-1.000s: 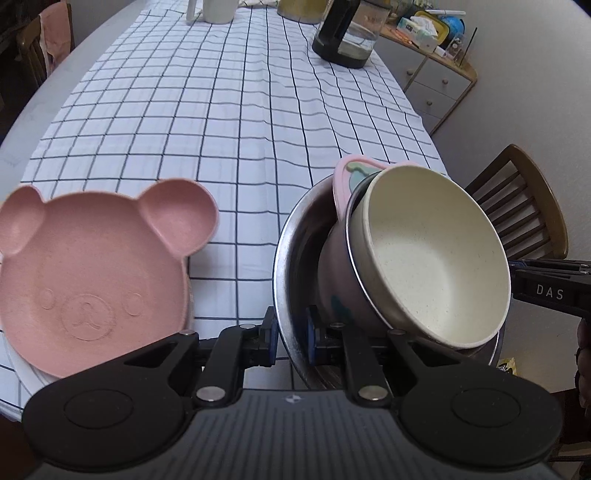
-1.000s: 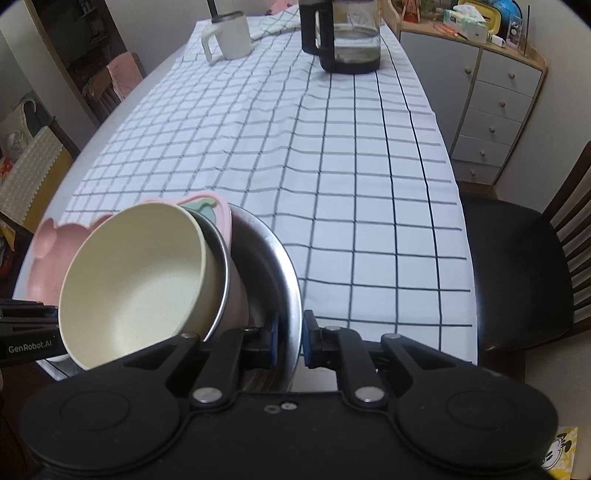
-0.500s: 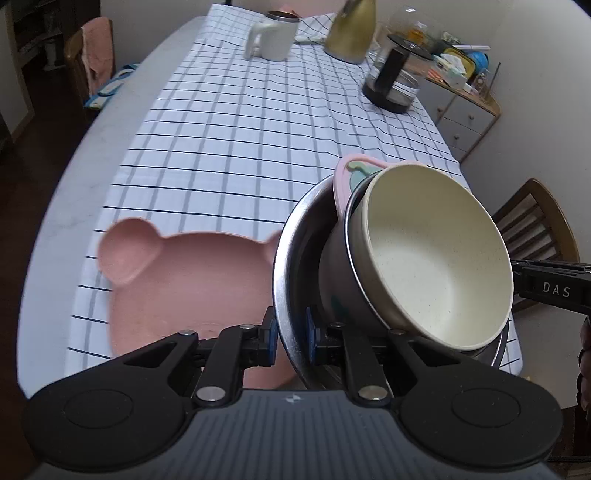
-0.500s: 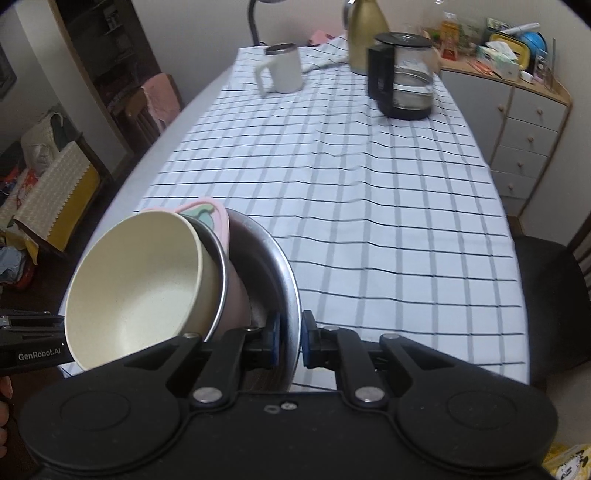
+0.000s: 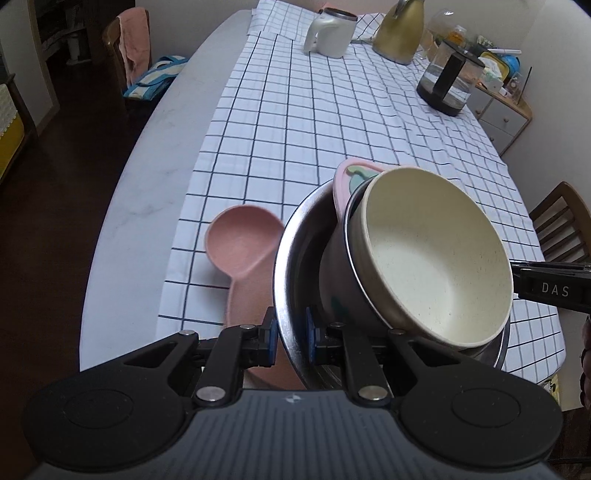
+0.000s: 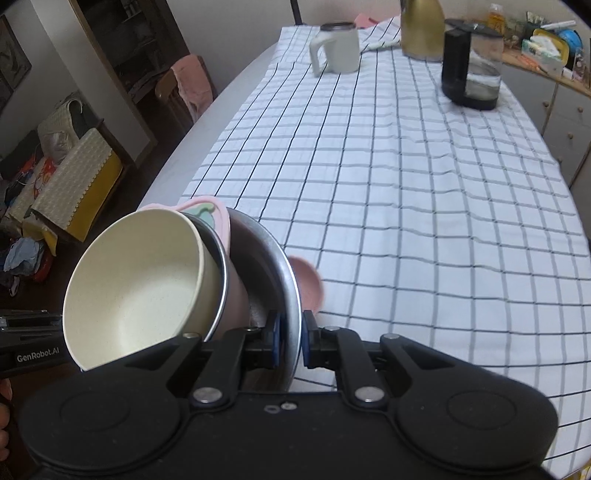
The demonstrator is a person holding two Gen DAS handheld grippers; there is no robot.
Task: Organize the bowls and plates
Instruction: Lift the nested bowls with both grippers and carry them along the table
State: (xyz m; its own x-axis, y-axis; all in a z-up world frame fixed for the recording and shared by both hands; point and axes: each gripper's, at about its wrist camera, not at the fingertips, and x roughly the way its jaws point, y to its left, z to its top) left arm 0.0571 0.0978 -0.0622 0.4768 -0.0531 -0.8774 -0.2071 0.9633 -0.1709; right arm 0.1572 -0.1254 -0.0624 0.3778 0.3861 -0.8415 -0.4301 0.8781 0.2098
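Both grippers hold one steel bowl (image 5: 295, 236) by opposite sides of its rim, lifted above the table. My left gripper (image 5: 290, 336) is shut on its rim; my right gripper (image 6: 291, 343) is shut on the rim (image 6: 291, 288) too. Inside it, tilted, are a cream bowl (image 5: 436, 254) nested in a purple-grey bowl (image 5: 336, 284), with a small pink dish (image 5: 343, 173) behind them. The cream bowl (image 6: 140, 284) also shows in the right wrist view. A pink bear-shaped plate (image 5: 240, 243) lies on the table below, mostly hidden by the steel bowl.
A checked cloth (image 5: 332, 122) covers the long table. At the far end stand a white mug (image 5: 330, 37), a gold kettle (image 5: 400, 31) and a glass coffee pot (image 5: 445, 83). A wooden chair (image 5: 561, 218) is at the right; a drawer cabinet (image 6: 561, 107) stands beyond.
Both grippers have lifted the steel bowl with its stack up and away from the table; the pink bear plate now looks smaller and sits further under the bowl.
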